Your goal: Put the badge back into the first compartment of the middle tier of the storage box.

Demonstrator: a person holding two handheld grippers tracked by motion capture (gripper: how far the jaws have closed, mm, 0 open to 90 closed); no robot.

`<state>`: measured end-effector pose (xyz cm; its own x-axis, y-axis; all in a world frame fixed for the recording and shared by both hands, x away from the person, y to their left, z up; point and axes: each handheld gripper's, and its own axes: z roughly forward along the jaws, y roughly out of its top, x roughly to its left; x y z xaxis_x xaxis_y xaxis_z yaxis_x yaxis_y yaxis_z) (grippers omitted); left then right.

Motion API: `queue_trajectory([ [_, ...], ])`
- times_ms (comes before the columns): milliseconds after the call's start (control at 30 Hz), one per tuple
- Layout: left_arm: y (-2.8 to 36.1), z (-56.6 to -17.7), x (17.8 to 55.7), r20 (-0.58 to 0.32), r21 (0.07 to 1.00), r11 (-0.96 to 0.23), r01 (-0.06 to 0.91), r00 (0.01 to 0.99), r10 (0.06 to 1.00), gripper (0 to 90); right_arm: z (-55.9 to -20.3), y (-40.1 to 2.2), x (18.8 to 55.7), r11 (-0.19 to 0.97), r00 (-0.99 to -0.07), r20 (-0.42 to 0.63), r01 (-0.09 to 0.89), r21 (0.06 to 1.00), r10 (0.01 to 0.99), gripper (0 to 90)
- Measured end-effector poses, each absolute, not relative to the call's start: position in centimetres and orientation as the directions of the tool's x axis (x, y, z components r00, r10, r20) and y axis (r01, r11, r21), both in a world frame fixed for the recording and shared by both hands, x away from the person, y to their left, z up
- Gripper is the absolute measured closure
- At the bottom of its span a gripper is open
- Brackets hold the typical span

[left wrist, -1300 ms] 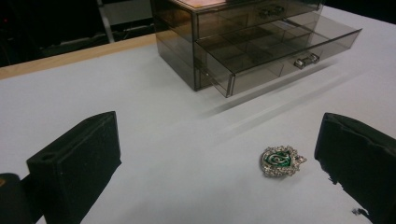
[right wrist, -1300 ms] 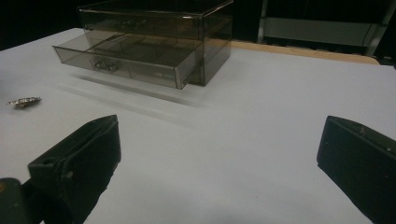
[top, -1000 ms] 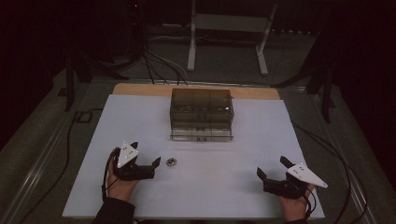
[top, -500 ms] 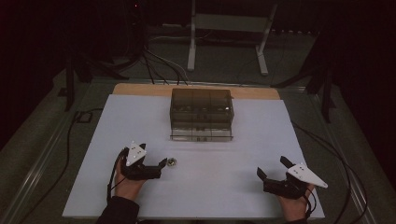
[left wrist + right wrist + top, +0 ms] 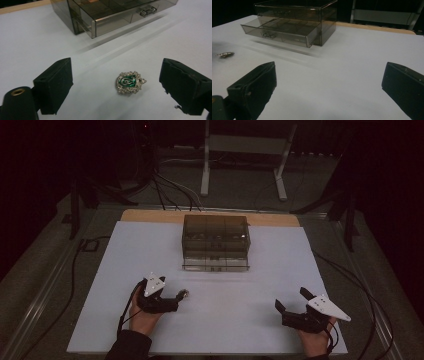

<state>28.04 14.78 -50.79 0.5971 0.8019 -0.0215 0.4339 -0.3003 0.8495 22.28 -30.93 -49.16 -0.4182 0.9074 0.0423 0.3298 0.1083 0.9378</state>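
Observation:
A small silver brooch with green enamel (image 5: 130, 83) lies flat on the white table top (image 5: 230, 320), a little in front of a smoked clear drawer box (image 5: 215, 237). The box's bottom drawer (image 5: 215, 265) is pulled out. My left gripper (image 5: 179, 296) is low over the table with the brooch (image 5: 184, 293) between its jaws. The jaws have just been closing a little, but the pads stand clear of the brooch on both sides. My right gripper (image 5: 291, 299) rests at the front right, open with nothing in it. From there the brooch (image 5: 225, 54) shows far left.
The drawer box (image 5: 294, 15) stands at the middle back of the table top, its open drawer (image 5: 279, 31) facing me. A wooden strip (image 5: 150, 215) runs behind the table top. Cables and a metal stand (image 5: 240, 150) lie on the floor beyond.
The left hand has slid right and down toward the brooch, which now lies between its jaws. The right hand has stayed put.

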Motion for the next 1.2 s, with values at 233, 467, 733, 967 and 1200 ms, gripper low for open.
queue_trajectory([
  [233, 13.9, -51.4, 28.3, -0.025, 0.840, -0.313, 0.443, 0.608, 0.794, 15.8, -49.2, -30.9, 22.3, 0.109, -0.420, 0.042, 0.329, 0.938, 0.906, 0.0],
  [467, 13.2, -51.9, 28.3, -0.025, 0.829, -0.330, 0.450, 0.621, 0.783, 19.8, -49.2, -30.9, 22.3, 0.110, -0.421, 0.041, 0.328, 0.938, 0.906, 0.0],
  [733, 12.3, -52.4, 28.4, -0.009, 0.802, -0.367, 0.471, 0.624, 0.781, 34.2, -49.2, -30.9, 22.3, 0.110, -0.421, 0.041, 0.328, 0.938, 0.906, 0.0],
  [967, 11.7, -52.9, 28.5, 0.005, 0.771, -0.408, 0.488, 0.636, 0.771, 53.2, -49.2, -30.9, 22.3, 0.111, -0.421, 0.041, 0.328, 0.938, 0.906, 0.0],
  [1200, 11.8, -52.6, 28.6, -0.015, 0.775, -0.394, 0.494, 0.638, 0.770, 63.2, -49.2, -30.9, 22.3, 0.113, -0.421, 0.039, 0.329, 0.937, 0.906, 0.0],
])
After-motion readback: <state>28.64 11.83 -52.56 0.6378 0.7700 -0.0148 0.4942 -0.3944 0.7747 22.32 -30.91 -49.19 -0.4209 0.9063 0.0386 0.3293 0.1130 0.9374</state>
